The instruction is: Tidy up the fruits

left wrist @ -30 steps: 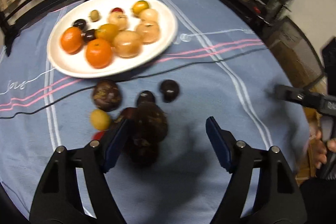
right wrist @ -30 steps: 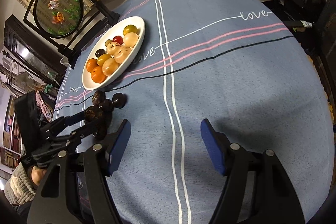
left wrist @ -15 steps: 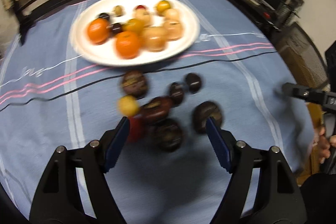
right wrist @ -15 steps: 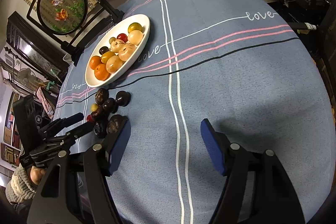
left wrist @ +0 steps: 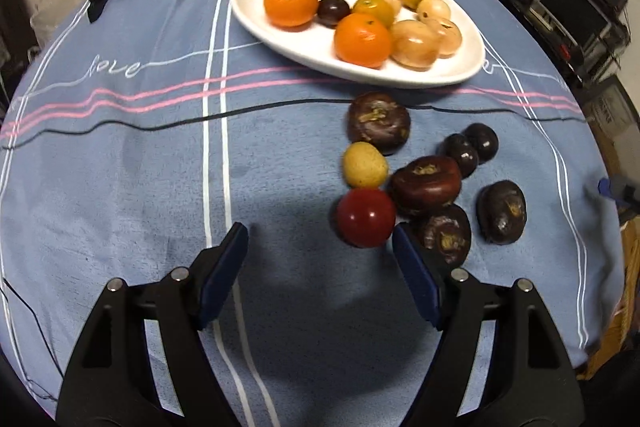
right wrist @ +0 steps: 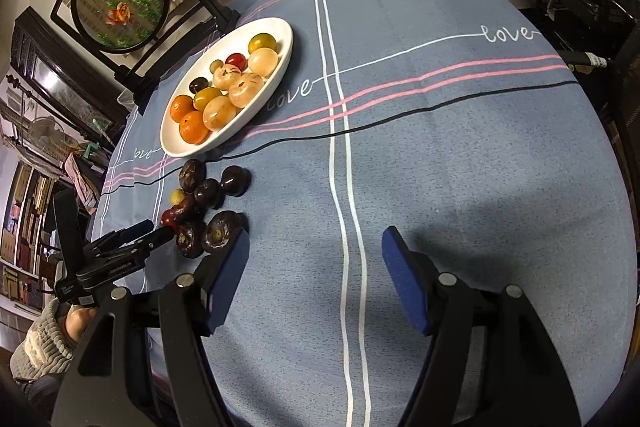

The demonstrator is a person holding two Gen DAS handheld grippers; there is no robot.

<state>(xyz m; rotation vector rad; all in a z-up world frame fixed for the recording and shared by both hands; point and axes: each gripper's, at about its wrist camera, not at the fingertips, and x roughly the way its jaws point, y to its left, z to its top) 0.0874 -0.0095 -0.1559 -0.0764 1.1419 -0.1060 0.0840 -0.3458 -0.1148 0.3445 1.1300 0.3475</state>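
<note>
While both sets of jaws stand apart and empty, left gripper [left wrist: 320, 267] approaches the red fruit [left wrist: 365, 217] just ahead of its right jaw; next: centre, clamp, carry to plate [left wrist: 280, 39].

"love" stitched repeatedly on tablecloth [right wrist: 460, 155]

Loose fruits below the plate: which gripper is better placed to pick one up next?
Left. The left gripper is open right beside the red tomato in the loose cluster. The right gripper, also open, faces bare tablecloth, with the cluster off to its left.
</note>
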